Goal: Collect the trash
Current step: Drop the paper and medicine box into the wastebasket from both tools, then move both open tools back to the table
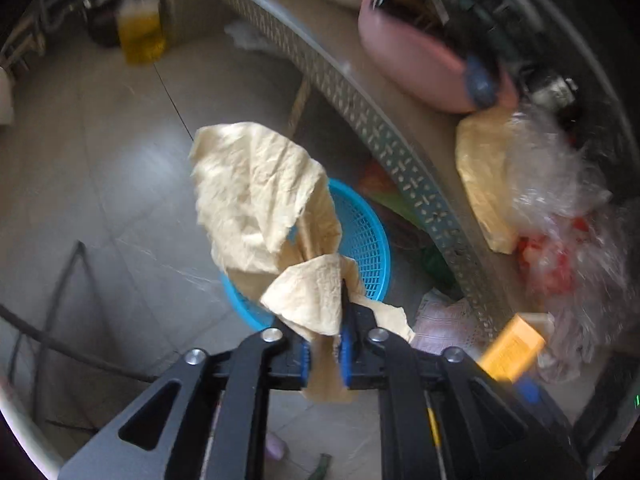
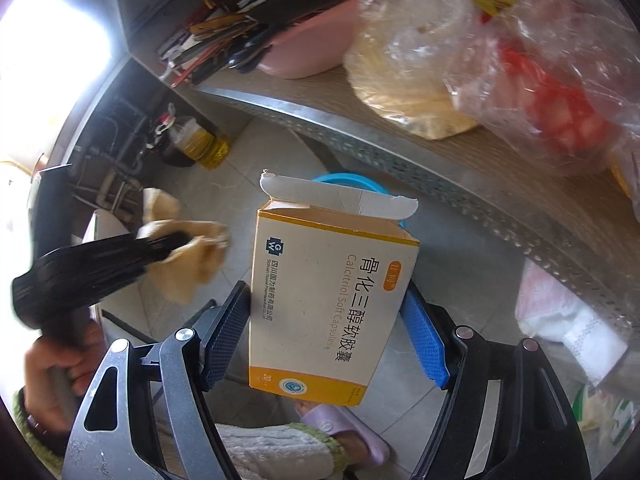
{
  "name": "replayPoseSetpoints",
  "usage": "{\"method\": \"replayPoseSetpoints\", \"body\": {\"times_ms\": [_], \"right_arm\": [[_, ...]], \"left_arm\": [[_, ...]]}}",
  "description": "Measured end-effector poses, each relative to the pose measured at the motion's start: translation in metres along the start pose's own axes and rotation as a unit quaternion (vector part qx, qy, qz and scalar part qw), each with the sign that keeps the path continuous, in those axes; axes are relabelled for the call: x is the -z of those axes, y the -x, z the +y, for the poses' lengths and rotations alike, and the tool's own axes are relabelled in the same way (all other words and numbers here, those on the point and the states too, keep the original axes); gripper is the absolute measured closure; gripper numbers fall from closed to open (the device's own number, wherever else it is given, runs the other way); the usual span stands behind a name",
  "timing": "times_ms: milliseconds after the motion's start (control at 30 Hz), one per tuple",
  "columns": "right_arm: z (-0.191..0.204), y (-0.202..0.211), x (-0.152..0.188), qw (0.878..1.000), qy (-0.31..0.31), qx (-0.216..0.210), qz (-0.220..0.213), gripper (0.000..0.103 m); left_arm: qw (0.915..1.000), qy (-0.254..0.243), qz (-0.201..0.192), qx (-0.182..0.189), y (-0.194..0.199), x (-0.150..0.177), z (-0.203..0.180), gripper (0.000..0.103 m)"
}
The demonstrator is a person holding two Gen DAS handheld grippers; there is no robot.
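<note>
Recorded a grey tiled floor (image 1: pixel 100 160) across the left and centre of the left wrist view. Noted a shelf with a perforated metal edge (image 1: pixel 384 136) running from top centre to lower right there, and across the upper right of the right wrist view (image 2: pixel 400 152). Found on it a pink basin (image 1: pixel 412 64) full of tools at upper right, and clear plastic bags (image 1: pixel 560 184) with yellow and red contents at right. Located a blue mesh basket (image 1: pixel 360 240) on the floor at frame centre, just beside the shelf edge and partly behind the crumpled beige paper (image 1: pixel 256 184). Found that paper hanging in the air over the basket, with its lower end between the blue pads of the left gripper (image 1: pixel 326 332); saw the jaws narrowly parted around it, but could not tell whether the pads pressed on it. Saw the right gripper (image 2: pixel 326 296) clamped on an open yellow and white medicine box (image 2: pixel 328 304), flap up, held at centre of the right wrist view in front of the basket rim. Noted an oil bottle (image 1: pixel 140 28) on the floor at upper left. Logged a hand (image 2: pixel 52 360) at lower left and a lilac slipper (image 2: pixel 352 428) at bottom centre.
</note>
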State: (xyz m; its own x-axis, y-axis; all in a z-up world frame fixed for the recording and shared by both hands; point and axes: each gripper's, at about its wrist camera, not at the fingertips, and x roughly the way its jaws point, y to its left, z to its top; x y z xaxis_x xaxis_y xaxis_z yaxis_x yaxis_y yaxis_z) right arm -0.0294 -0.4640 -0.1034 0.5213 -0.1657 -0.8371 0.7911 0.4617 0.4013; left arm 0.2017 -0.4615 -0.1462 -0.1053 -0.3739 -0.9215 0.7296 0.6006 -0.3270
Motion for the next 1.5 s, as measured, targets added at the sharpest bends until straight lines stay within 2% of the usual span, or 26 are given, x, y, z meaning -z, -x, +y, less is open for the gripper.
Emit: {"method": "replayPoseSetpoints", "body": {"times_ms": [33, 67, 200, 367, 433, 600, 767, 800, 833, 900, 967, 1067, 1167, 1267, 1500], "right_arm": [[-0.003, 0.0, 0.0, 1.0, -0.001, 0.001, 0.001, 0.033], [-0.005, 0.0, 0.0, 1.0, -0.002, 0.003, 0.001, 0.033], [-0.01, -0.001, 0.0, 1.0, 0.0, 0.006, 0.003, 0.033], [-0.011, -0.011, -0.001, 1.0, 0.004, 0.008, 0.01, 0.033], [-0.007, -0.016, -0.001, 1.0, 0.012, 0.011, 0.011, 0.033], [0.026, -0.042, -0.006, 0.997, 0.073, 0.031, 0.003, 0.033], [0.085, -0.098, -0.014, 0.98, 0.181, 0.084, -0.016, 0.031], [0.095, -0.114, -0.015, 0.975, 0.201, 0.093, -0.017, 0.024], [0.103, -0.133, -0.015, 0.969, 0.224, 0.104, -0.008, 0.015], [0.111, -0.165, -0.014, 0.959, 0.254, 0.124, 0.022, 0.015], [0.11, -0.178, -0.012, 0.958, 0.251, 0.128, 0.048, 0.015], [0.099, -0.162, -0.005, 0.968, 0.225, 0.102, 0.047, 0.015], [0.087, -0.137, 0.004, 0.97, 0.221, 0.094, 0.042, 0.015], [0.077, -0.111, 0.019, 0.973, 0.211, 0.09, 0.035, 0.015], [0.093, -0.055, 0.049, 0.974, 0.214, 0.07, 0.007, 0.015]], "left_arm": [[0.9999, 0.01, 0.013, -0.005, -0.012, -0.004, 0.001, 0.071], [0.9995, 0.022, 0.021, -0.012, -0.021, -0.005, 0.004, 0.057], [0.999, 0.039, 0.017, -0.014, -0.028, -0.007, 0.007, 0.042], [0.9983, 0.052, 0.001, -0.025, -0.01, -0.005, 0.019, 0.039], [0.9977, 0.06, -0.017, -0.027, 0.006, -0.004, 0.025, 0.039], [0.9931, 0.08, -0.084, -0.016, 0.076, 0.007, 0.04, 0.039], [0.9859, 0.062, -0.155, -0.018, 0.149, 0.035, 0.047, 0.033], [0.9845, 0.058, -0.165, -0.021, 0.16, 0.043, 0.046, 0.031], [0.9832, 0.054, -0.173, -0.022, 0.171, 0.051, 0.048, 0.03], [0.9812, 0.054, -0.184, -0.021, 0.189, 0.067, 0.053, 0.027], [0.9801, 0.054, -0.19, -0.019, 0.205, 0.083, 0.062, 0.026], [0.9773, 0.059, -0.202, -0.027, 0.222, 0.106, 0.072, 0.026], [0.9736, 0.066, -0.215, -0.038, 0.233, 0.128, 0.082, 0.025], [0.972, 0.072, -0.222, -0.03, 0.24, 0.144, 0.089, 0.025], [0.9663, 0.084, -0.243, -0.015, 0.258, 0.172, 0.105, 0.025]]}}
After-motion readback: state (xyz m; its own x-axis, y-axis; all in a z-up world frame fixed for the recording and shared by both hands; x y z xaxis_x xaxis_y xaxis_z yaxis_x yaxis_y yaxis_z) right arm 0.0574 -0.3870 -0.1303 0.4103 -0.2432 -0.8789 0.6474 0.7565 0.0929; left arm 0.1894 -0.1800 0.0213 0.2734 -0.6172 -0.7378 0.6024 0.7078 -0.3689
